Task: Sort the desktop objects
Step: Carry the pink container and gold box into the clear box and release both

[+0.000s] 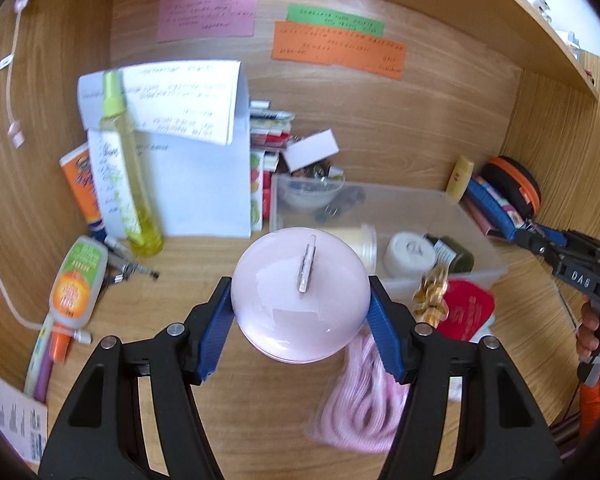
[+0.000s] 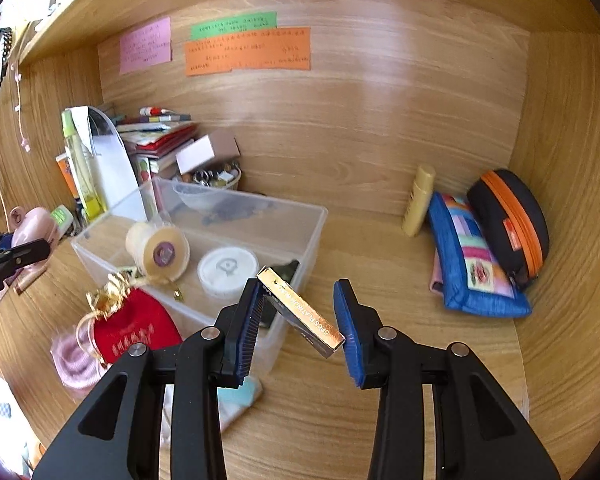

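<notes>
My left gripper (image 1: 300, 300) is shut on a round pink case (image 1: 300, 292) with a metal clip, held above the desk in front of the clear plastic bin (image 1: 476, 236). In the right wrist view that case (image 2: 34, 224) shows at the far left. My right gripper (image 2: 298, 320) is open; a gold box (image 2: 300, 312) lies slanted between its fingers, one end against the left pad (image 2: 250, 320), over the bin's (image 2: 316, 224) near corner. The bin holds a tape roll (image 2: 158, 254), a white lid jar (image 2: 226, 268) and a bowl (image 2: 198, 196).
A red pouch with gold ribbon (image 2: 134, 330) and pink cord (image 1: 364, 392) lie before the bin. A yellow spray bottle (image 1: 128, 168), tubes (image 1: 76, 280), papers and books stand left. A yellow bottle (image 2: 420, 200), blue pouch (image 2: 472, 264) and black-orange case (image 2: 512, 220) are right.
</notes>
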`<move>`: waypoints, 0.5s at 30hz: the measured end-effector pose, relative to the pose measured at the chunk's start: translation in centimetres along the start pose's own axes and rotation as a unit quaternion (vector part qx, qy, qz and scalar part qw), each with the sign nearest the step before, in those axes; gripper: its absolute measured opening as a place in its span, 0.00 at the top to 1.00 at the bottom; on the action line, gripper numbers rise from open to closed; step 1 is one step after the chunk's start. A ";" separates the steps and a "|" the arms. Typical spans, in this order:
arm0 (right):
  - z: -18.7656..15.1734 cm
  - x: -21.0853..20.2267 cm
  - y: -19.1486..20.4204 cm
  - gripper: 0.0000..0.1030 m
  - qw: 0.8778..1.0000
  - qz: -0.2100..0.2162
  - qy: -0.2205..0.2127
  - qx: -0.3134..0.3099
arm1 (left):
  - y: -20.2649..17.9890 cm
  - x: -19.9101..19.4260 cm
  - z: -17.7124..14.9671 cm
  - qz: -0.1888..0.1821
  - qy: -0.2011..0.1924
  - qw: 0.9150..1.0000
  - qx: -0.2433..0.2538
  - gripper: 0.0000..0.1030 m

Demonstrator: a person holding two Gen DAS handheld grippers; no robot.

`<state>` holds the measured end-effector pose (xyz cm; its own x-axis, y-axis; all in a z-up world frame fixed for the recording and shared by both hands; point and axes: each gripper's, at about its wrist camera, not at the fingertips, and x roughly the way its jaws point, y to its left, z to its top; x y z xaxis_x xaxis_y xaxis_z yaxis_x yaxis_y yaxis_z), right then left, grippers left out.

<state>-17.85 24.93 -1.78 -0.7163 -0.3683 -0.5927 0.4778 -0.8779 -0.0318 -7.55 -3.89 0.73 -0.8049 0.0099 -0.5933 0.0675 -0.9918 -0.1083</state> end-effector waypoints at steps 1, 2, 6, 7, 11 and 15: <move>0.2 0.1 0.1 0.67 1.000 0.001 -0.002 -0.001 | 0.0 0.1 0.4 -0.005 -0.002 1.000 0.001 0.39; 0.5 0.3 0.3 0.67 1.000 0.004 -0.004 -0.002 | -0.1 0.3 0.7 -0.009 -0.004 1.000 0.002 0.39; 1.4 1.0 0.7 0.67 1.000 0.012 -0.008 -0.006 | -0.5 1.1 2.4 -0.015 -0.010 1.000 0.008 0.39; 1.6 1.2 0.8 0.67 1.000 0.014 -0.009 -0.006 | -0.6 1.4 2.7 -0.016 -0.009 1.000 0.009 0.39; 2.4 2.2 1.3 0.67 1.000 0.023 -0.008 -0.008 | -0.9 2.7 3.9 -0.020 -0.005 1.000 0.013 0.39; 3.3 3.3 1.9 0.67 1.000 0.025 -0.006 -0.016 | -1.0 4.2 5.1 -0.028 0.000 0.999 0.017 0.39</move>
<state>-20.95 21.05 -1.15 -0.6968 -0.4149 -0.5851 0.5286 -0.8484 -0.0279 -14.01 -3.47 2.47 -0.8065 0.0659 -0.5876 0.0018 -0.9935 -0.1138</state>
